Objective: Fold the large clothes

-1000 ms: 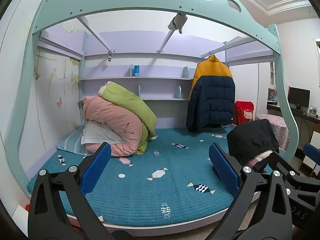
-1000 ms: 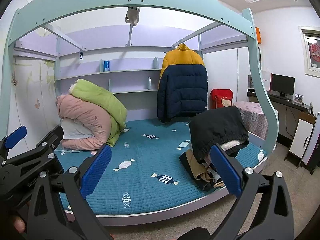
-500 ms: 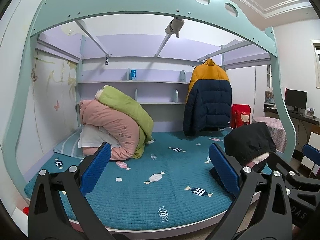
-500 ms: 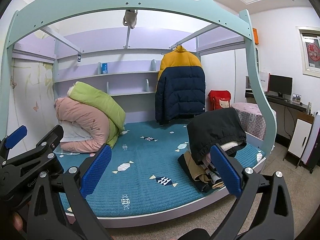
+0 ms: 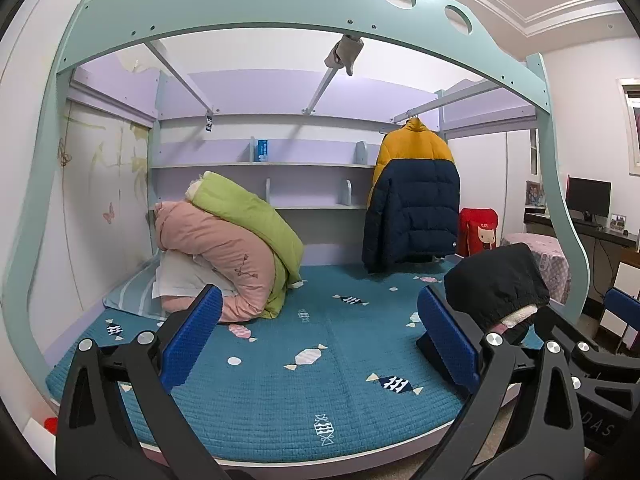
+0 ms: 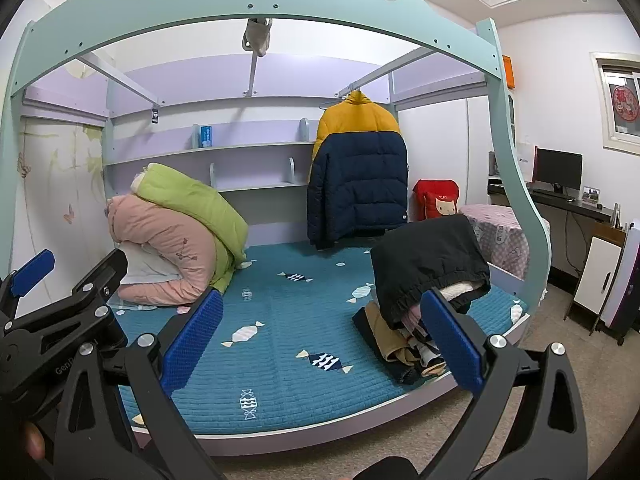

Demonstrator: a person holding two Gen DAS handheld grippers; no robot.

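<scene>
A pile of clothes (image 6: 416, 332) lies at the right front of the teal bed mat (image 6: 288, 344), topped by a black garment (image 6: 428, 268); the garment also shows in the left wrist view (image 5: 496, 284). My left gripper (image 5: 320, 338) is open and empty, held off the bed's front edge. My right gripper (image 6: 320, 334) is open and empty, also in front of the bed, left of the pile. The left gripper's body shows at the left of the right wrist view (image 6: 60, 320).
Rolled pink (image 6: 160, 248) and green (image 6: 192, 204) quilts lie at the bed's back left. A yellow and navy puffer jacket (image 6: 356, 168) hangs at the back. The mint bed frame arch (image 6: 256, 8) spans overhead. A desk with monitor (image 6: 558, 170) stands at right.
Both views have shifted slightly down and back from the bed; the arch sits lower in frame. Both grippers stay open and empty.
</scene>
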